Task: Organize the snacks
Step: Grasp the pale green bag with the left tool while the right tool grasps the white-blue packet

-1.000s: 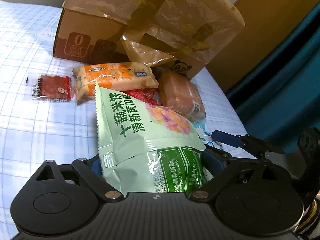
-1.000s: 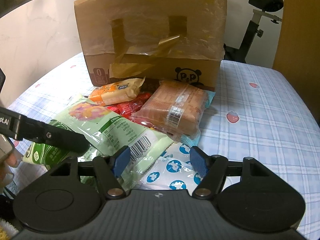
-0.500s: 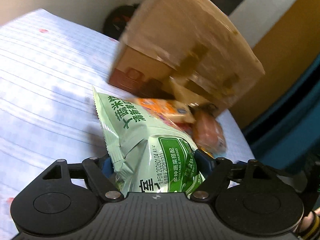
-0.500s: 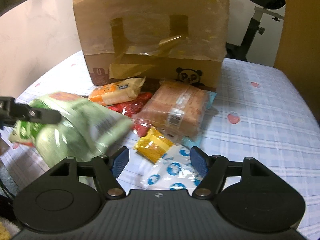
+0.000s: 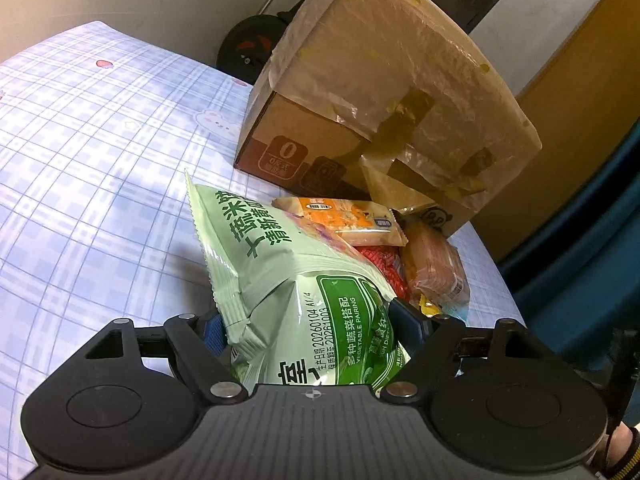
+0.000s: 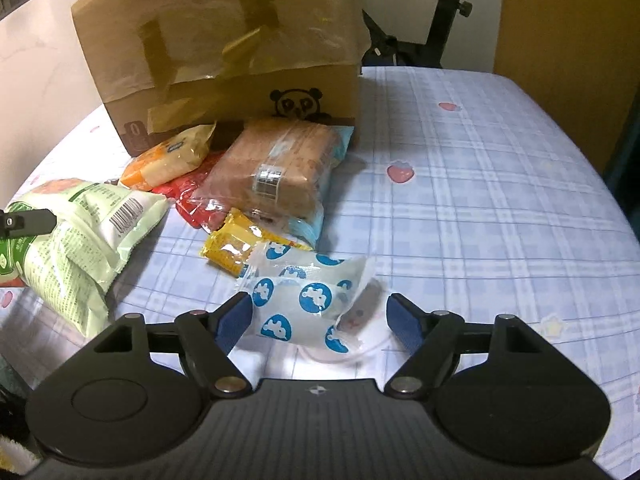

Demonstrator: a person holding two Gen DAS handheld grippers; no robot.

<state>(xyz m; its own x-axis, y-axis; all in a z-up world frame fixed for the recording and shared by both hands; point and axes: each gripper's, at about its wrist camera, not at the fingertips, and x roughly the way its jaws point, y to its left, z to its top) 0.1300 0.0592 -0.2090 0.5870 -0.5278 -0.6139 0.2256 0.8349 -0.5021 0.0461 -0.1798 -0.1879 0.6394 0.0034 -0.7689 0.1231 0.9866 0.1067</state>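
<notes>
We see the left gripper [image 5: 308, 326] clamped on a pale green snack bag [image 5: 280, 264], its blue pads pressing both sides; legible print reads "VEGETABLE PAIRING" and "20260104". The bag is lifted over the checked cloth [image 5: 80, 160], near the remaining snacks. The right gripper [image 6: 320, 318] has its jaws opening, and between them lies a white packet with blue circles [image 6: 308, 296], untouched by either pad. Behind stands a taped cardboard box [image 6: 224, 52] bearing a panda emblem, with an orange biscuit pack [image 6: 168, 158] and a wrapped loaf [image 6: 276, 164] before it.
</notes>
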